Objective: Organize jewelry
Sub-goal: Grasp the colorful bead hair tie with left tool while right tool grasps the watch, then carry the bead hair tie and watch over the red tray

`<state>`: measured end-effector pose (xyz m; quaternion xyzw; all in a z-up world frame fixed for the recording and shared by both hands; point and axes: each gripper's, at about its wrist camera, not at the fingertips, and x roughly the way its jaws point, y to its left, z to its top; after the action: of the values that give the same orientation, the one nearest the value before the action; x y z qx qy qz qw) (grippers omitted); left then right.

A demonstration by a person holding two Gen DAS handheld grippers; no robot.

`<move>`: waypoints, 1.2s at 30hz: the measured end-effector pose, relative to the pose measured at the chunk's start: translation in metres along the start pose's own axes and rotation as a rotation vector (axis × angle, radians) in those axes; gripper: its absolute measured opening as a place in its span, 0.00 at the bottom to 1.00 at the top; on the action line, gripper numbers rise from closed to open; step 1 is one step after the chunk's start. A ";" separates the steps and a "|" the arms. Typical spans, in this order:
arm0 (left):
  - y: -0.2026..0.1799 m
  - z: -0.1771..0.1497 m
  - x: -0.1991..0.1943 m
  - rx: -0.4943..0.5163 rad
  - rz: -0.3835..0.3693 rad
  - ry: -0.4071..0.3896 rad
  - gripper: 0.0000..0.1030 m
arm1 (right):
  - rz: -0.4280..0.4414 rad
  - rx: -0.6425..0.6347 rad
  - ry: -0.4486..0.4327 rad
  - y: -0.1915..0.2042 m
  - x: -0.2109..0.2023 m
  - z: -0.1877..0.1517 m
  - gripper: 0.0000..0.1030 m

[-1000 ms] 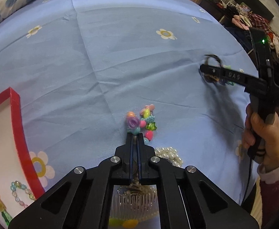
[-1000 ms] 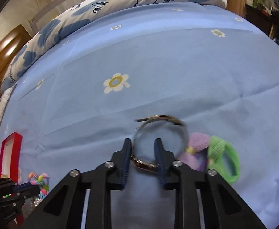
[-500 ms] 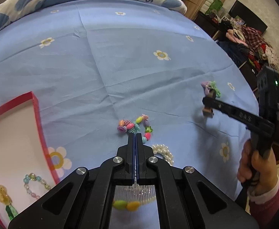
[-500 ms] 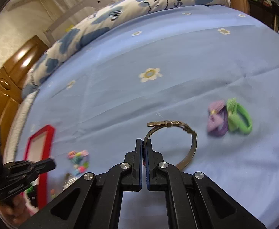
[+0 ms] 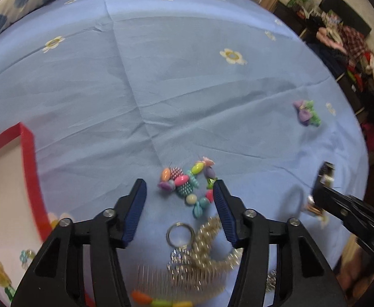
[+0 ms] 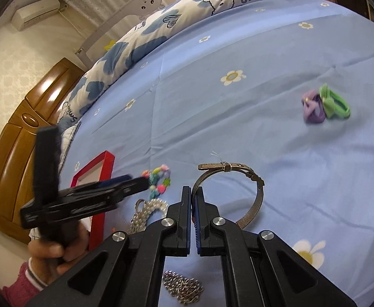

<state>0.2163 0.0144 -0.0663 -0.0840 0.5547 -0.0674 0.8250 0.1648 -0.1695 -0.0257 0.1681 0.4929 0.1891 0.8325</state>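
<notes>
Left claw (image 5: 179, 194) just opened, nothing pinched, poised over bead bracelet (image 5: 187, 186) on bed sheet (image 5: 187, 76) beside red tray (image 5: 28, 158); right claw (image 6: 192, 199) clamped on metal watch band (image 6: 238, 192), carrying step; next: lower, close on beads.

The left tool (image 5: 179, 189) has just been opening, nothing pressed between its pads, while the right tool (image 6: 192, 192) is clamped shut.
</notes>
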 end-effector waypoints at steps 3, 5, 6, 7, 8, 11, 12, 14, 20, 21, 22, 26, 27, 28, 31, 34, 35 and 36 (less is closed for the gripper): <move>-0.001 0.000 0.009 0.002 0.003 0.014 0.11 | 0.007 0.017 -0.001 -0.001 0.000 -0.002 0.02; -0.002 0.000 0.002 0.007 0.005 -0.007 0.11 | 0.008 0.028 -0.005 -0.002 -0.001 -0.005 0.02; -0.001 -0.001 -0.002 0.006 0.000 -0.019 0.10 | 0.008 0.032 -0.007 -0.002 -0.002 -0.006 0.02; 0.000 -0.002 -0.005 0.003 -0.005 -0.026 0.10 | 0.010 0.033 -0.008 -0.002 -0.003 -0.006 0.02; 0.002 -0.004 -0.011 -0.005 -0.013 -0.034 0.10 | 0.012 0.035 -0.010 -0.001 -0.004 -0.006 0.02; 0.011 -0.010 -0.029 -0.027 -0.041 -0.064 0.10 | 0.016 0.032 -0.016 0.003 -0.006 -0.008 0.02; 0.012 -0.012 -0.034 -0.032 -0.044 -0.073 0.10 | 0.018 0.031 -0.019 0.006 -0.007 -0.009 0.02; 0.017 -0.017 -0.047 -0.045 -0.056 -0.094 0.10 | 0.022 0.027 -0.024 0.011 -0.008 -0.010 0.02; 0.028 -0.028 -0.086 -0.078 -0.077 -0.162 0.10 | 0.039 0.004 -0.034 0.026 -0.013 -0.011 0.02; 0.031 -0.030 -0.094 -0.084 -0.080 -0.174 0.10 | 0.040 -0.003 -0.036 0.029 -0.014 -0.011 0.02; 0.034 -0.032 -0.101 -0.090 -0.082 -0.185 0.10 | 0.041 -0.008 -0.038 0.033 -0.014 -0.011 0.02; 0.043 -0.041 -0.123 -0.103 -0.084 -0.220 0.10 | 0.062 -0.035 -0.041 0.051 -0.014 -0.012 0.02; 0.045 -0.043 -0.128 -0.108 -0.084 -0.226 0.10 | 0.072 -0.043 -0.038 0.057 -0.013 -0.012 0.02; 0.048 -0.046 -0.133 -0.115 -0.084 -0.233 0.10 | 0.079 -0.050 -0.035 0.062 -0.012 -0.012 0.02; 0.061 -0.056 -0.145 -0.140 -0.074 -0.249 0.10 | 0.098 -0.080 -0.022 0.079 -0.006 -0.014 0.02; 0.076 -0.065 -0.152 -0.170 -0.062 -0.259 0.10 | 0.120 -0.111 -0.004 0.097 0.002 -0.017 0.02; 0.083 -0.068 -0.155 -0.180 -0.058 -0.261 0.10 | 0.126 -0.117 0.000 0.100 0.002 -0.019 0.02; 0.089 -0.071 -0.157 -0.192 -0.054 -0.264 0.10 | 0.135 -0.130 0.008 0.108 0.006 -0.020 0.02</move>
<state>0.0926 0.1289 0.0303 -0.1855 0.4431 -0.0244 0.8767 0.1331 -0.0709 0.0110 0.1459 0.4704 0.2770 0.8250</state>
